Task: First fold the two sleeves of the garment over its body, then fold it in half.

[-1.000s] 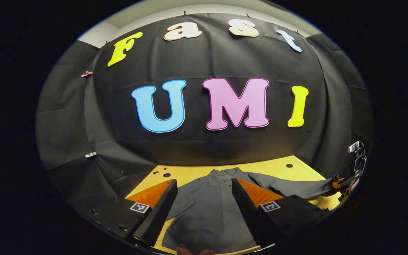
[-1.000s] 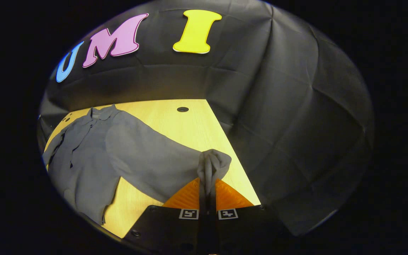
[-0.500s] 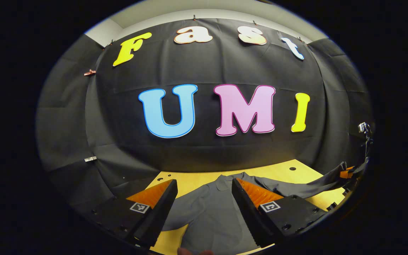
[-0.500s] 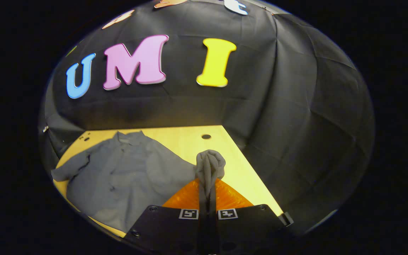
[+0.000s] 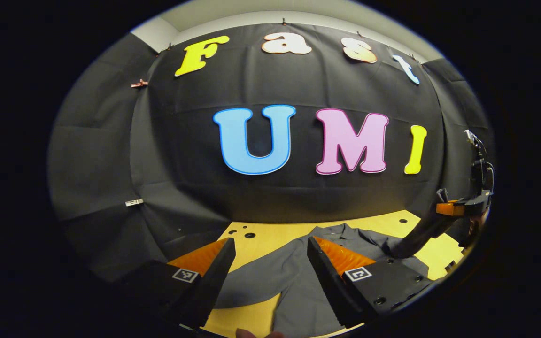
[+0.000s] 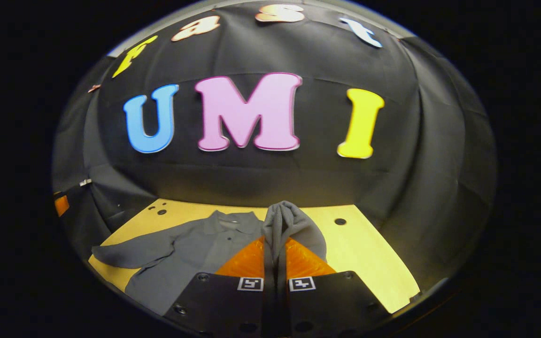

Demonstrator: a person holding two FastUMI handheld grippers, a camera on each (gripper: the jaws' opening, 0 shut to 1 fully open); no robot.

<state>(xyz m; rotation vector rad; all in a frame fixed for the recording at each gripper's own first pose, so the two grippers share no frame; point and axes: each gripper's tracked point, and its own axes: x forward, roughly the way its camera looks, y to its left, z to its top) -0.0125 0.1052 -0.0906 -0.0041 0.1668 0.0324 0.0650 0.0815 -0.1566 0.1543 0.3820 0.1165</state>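
A grey collared shirt point(image 6: 190, 251) lies flat on the yellow wooden table point(image 6: 369, 263), collar toward the back wall. My right gripper point(image 6: 275, 244) is shut on the cuff of one sleeve point(image 6: 285, 220), which bunches up above the orange fingers. In the left gripper view that same sleeve point(image 5: 416, 234) rises taut from the shirt point(image 5: 298, 277) to the right gripper point(image 5: 458, 206), held well above the table at the far right. My left gripper point(image 5: 270, 263) hovers open above the shirt's other side with nothing between its fingers. The other sleeve point(image 6: 125, 253) lies spread out to the left.
The black cloth wall point(image 6: 251, 183) closes the table's back and sides. Small round holes point(image 6: 340, 221) dot the tabletop near the back edge. Bare yellow table point(image 5: 251, 319) shows beside the shirt in the left gripper view.
My right gripper has lifted the sleeve cuff high off the table and swung it in over the shirt's body. My left gripper stayed open and shifted slightly.
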